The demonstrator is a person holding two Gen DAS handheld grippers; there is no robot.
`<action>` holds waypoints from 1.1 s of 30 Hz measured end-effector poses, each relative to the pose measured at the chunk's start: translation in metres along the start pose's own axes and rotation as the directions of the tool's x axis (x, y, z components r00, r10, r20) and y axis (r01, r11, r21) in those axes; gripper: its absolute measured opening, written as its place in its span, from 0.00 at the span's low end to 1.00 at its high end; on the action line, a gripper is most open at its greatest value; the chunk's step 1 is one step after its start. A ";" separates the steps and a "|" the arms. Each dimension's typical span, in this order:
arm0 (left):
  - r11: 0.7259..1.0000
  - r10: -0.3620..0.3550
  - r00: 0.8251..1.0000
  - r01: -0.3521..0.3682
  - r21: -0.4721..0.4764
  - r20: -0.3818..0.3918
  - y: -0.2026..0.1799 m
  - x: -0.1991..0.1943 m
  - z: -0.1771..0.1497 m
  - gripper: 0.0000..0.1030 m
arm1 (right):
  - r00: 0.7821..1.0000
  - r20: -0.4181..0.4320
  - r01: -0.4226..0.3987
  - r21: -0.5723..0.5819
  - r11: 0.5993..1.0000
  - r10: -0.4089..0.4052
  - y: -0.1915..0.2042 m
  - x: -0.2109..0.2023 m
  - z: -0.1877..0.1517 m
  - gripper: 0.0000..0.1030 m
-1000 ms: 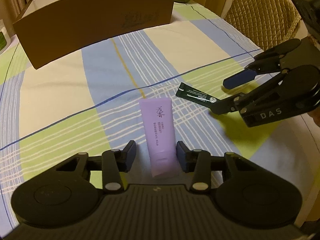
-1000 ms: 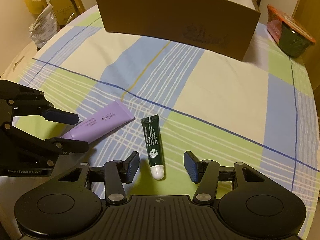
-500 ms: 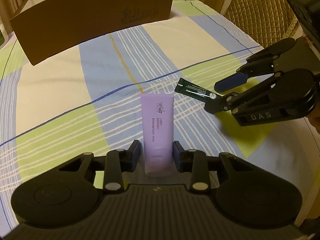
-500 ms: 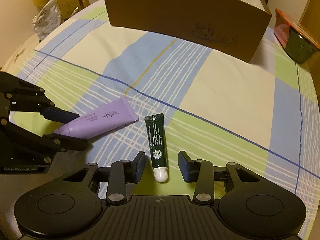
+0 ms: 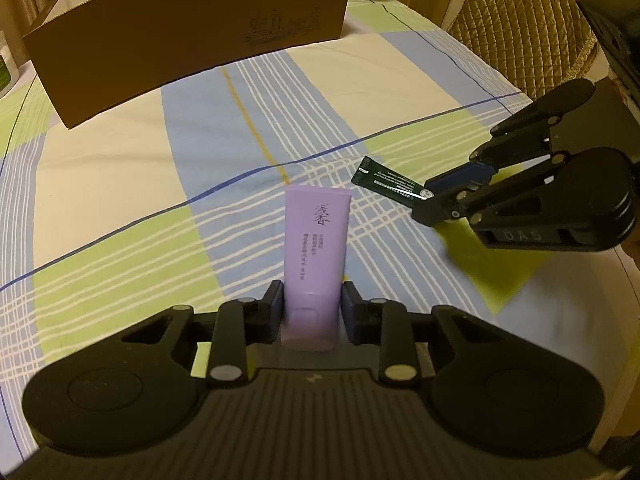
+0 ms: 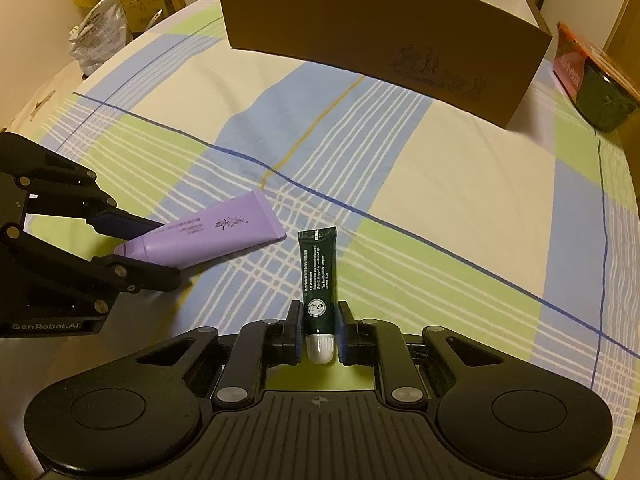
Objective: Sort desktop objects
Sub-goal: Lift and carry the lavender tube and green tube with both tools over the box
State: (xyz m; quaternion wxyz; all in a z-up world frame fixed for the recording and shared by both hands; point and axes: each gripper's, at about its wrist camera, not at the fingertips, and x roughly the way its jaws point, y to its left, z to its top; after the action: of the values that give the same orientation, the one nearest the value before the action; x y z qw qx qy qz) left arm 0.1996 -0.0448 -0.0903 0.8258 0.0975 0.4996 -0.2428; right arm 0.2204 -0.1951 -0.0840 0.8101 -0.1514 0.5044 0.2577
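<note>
Tubes number two on the checked tabletop [image 6: 460, 168]: one purple tube [image 5: 316, 248] lying near the left, its cap end between the left tongs [image 5: 311, 310], whose jaws are closing and already press it, and one dark green tube [image 6: 318, 276] just right of it, clamped at its white cap end by the right tongs [image 6: 319, 334]. One brown cardboard box [image 6: 380, 28] stands at the far side, with one dark bowl [image 6: 600, 96] at the far right.

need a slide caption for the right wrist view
Right gripper shut on small dark green tube lying on plaid tablecloth.
</note>
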 end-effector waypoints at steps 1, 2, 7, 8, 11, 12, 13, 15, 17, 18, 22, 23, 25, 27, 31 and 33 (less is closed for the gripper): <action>1.000 0.000 1.000 0.000 0.000 0.000 0.000 -0.001 0.000 0.25 | 1.000 0.001 -0.001 0.001 1.000 0.001 0.000 -0.001 0.000 0.14; 1.000 0.000 1.000 0.000 0.000 0.001 0.001 -0.002 0.000 0.25 | 1.000 0.001 -0.002 0.002 1.000 0.002 0.000 -0.002 0.000 0.14; 1.000 -0.001 1.000 0.001 0.001 0.012 0.003 -0.007 -0.001 0.24 | 1.000 0.011 -0.002 0.001 1.000 0.002 0.002 -0.006 0.001 0.14; 1.000 0.000 1.000 0.000 0.002 0.015 0.003 -0.008 -0.001 0.24 | 1.000 0.013 -0.002 0.002 1.000 0.002 0.002 -0.007 0.001 0.14; 1.000 0.004 1.000 -0.005 0.005 0.025 0.005 -0.012 0.000 0.24 | 1.000 0.022 -0.002 0.004 1.000 0.002 0.004 -0.011 0.003 0.14; 1.000 0.005 1.000 -0.006 0.005 0.029 0.006 -0.014 0.001 0.24 | 1.000 0.026 -0.002 0.004 1.000 0.002 0.004 -0.012 0.004 0.14; 1.000 0.007 0.999 -0.007 0.005 0.034 0.006 -0.016 0.001 0.24 | 1.000 0.029 -0.002 0.003 1.000 0.002 0.005 -0.013 0.005 0.14; 1.000 0.011 0.999 -0.012 0.003 0.045 0.009 -0.019 0.002 0.24 | 0.999 0.035 -0.001 0.003 1.000 0.001 0.006 -0.015 0.006 0.14; 1.000 0.017 0.998 -0.017 -0.001 0.057 0.011 -0.022 0.004 0.24 | 0.999 0.041 -0.001 0.003 1.000 0.001 0.006 -0.017 0.008 0.14; 1.000 0.020 0.998 -0.020 -0.003 0.064 0.013 -0.024 0.005 0.24 | 0.999 0.045 -0.001 0.004 1.000 0.000 0.007 -0.018 0.009 0.14; 0.999 0.031 0.996 -0.030 -0.015 0.088 0.020 -0.033 0.009 0.24 | 0.998 0.057 0.003 0.006 1.000 -0.003 0.007 -0.023 0.012 0.14; 0.999 0.035 0.995 -0.034 -0.017 0.094 0.022 -0.036 0.010 0.24 | 0.998 0.061 0.004 0.006 1.000 -0.004 0.007 -0.024 0.013 0.14; 0.999 0.045 0.993 -0.043 -0.021 0.105 0.026 -0.040 0.013 0.24 | 0.998 0.068 0.007 0.005 1.000 -0.007 0.007 -0.027 0.016 0.14; 0.998 0.055 0.992 -0.052 -0.022 0.117 0.031 -0.043 0.017 0.24 | 0.997 0.078 0.009 0.005 1.000 -0.010 0.007 -0.031 0.019 0.14; 0.997 0.077 0.986 -0.075 -0.021 0.146 0.041 -0.052 0.030 0.24 | 0.994 0.108 0.011 0.015 1.000 -0.013 0.003 -0.042 0.031 0.14; 0.996 0.089 0.982 -0.087 -0.023 0.167 0.048 -0.057 0.039 0.24 | 0.992 0.127 0.011 0.025 1.000 -0.014 -0.001 -0.049 0.041 0.14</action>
State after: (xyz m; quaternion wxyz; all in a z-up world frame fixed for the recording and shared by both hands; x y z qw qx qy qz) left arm 0.2316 -0.0020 -0.0258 0.8755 0.0924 0.4256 -0.2095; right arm 0.2342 -0.1881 -0.0222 0.8439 -0.1283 0.4539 0.2555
